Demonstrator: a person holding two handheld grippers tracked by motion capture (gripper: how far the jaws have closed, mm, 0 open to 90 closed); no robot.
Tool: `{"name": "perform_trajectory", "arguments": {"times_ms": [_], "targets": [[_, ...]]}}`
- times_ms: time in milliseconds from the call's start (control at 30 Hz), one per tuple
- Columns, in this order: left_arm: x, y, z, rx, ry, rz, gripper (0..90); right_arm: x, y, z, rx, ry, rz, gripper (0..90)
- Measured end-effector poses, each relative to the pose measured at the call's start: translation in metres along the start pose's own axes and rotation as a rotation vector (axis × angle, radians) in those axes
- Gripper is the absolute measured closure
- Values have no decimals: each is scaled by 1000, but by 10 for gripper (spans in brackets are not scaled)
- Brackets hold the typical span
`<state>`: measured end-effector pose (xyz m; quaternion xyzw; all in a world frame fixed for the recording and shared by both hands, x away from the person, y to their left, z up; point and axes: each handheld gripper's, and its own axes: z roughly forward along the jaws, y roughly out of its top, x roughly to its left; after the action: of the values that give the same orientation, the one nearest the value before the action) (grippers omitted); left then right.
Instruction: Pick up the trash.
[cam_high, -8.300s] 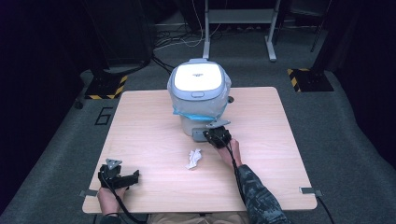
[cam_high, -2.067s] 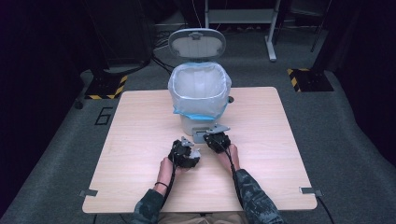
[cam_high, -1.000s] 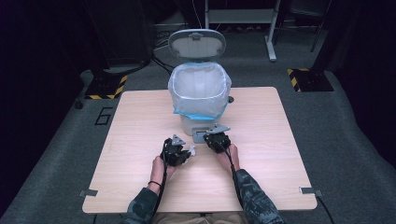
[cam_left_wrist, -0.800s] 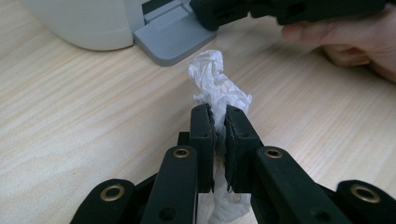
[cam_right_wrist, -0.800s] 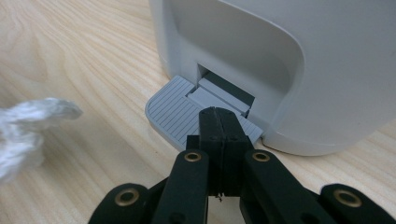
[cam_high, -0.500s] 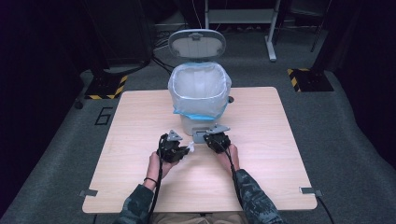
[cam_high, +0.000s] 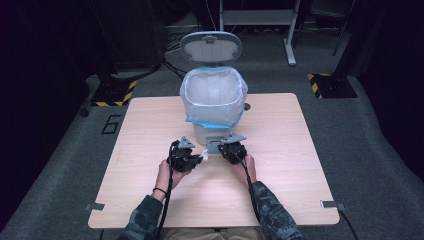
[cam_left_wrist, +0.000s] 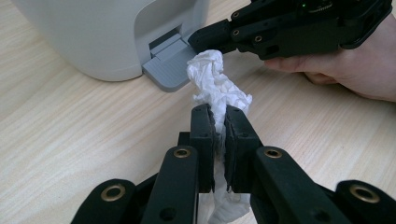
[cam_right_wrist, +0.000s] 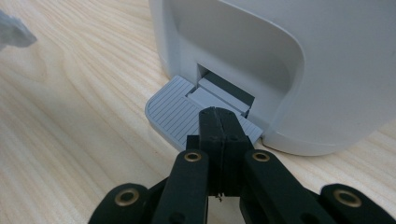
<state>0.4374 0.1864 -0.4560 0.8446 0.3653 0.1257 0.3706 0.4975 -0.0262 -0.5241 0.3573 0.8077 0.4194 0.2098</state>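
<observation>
- Bin (cam_high: 214, 107) is the landmark: pale grey pedal bin at the middle of the far half of the wooden table (cam_high: 310, 165), lid (cam_high: 210, 46) swung up and back, clear-white liner bag (cam_high: 213, 89) folded over its rim with a blue edge.
- Grey ribbed pedal (cam_right_wrist: 173, 113) sticks out at the bin's near base, flat against the table.
- Right tool (cam_high: 232, 150) just in front of the bin on the pedal side; jaws clenched together with nothing between them, tips resting on the pedal (right gripper view (cam_right_wrist: 219, 122)).
- Left tool (cam_high: 184, 158) just beside the right one, also in front of the bin, slightly nearer the person; jaws grasping a paper wad (cam_left_wrist: 215, 86).
- Paper wad: white, crumpled, twisted into an upright strip; sticks up past the jaw tips and hangs below them too. It sits near the pedal, just in front of the bin's base; cannot tell if it touches the table.
- Between the wad and the bin opening stand the bin's front wall and the right tool, close beside it.
- Left gripper view gives the wad's creases and the right tool (cam_left_wrist: 219, 37) with its hand (cam_left_wrist: 355, 74) just behind; high view has it as a small white speck (cam_high: 203, 158).
- Right gripper view catches a blurred white scrap at the top left edge; cannot tell what it is.
- High view alone gives the open lid, liner, both camouflage sleeves (cam_high: 272, 212), dark floor (cam_high: 380, 150) around the table.
</observation>
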Motion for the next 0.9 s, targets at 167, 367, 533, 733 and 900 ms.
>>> {"name": "perform_trajectory", "arguments": {"times_ms": [167,367,533,733,900], "targets": [[2,3,-4,-6,3,2,833,0,0,0,0,0,0,900],[3,7,-9,-17,3,0,835,0,0,0,0,0,1,900],[4,14,-14,-24,7,8,835,0,0,0,0,0,0,900],[6,21,-20,-42,11,14,838,0,0,0,0,1,0,900],[8,27,-26,-43,11,23,838,0,0,0,0,-1,0,900]]}}
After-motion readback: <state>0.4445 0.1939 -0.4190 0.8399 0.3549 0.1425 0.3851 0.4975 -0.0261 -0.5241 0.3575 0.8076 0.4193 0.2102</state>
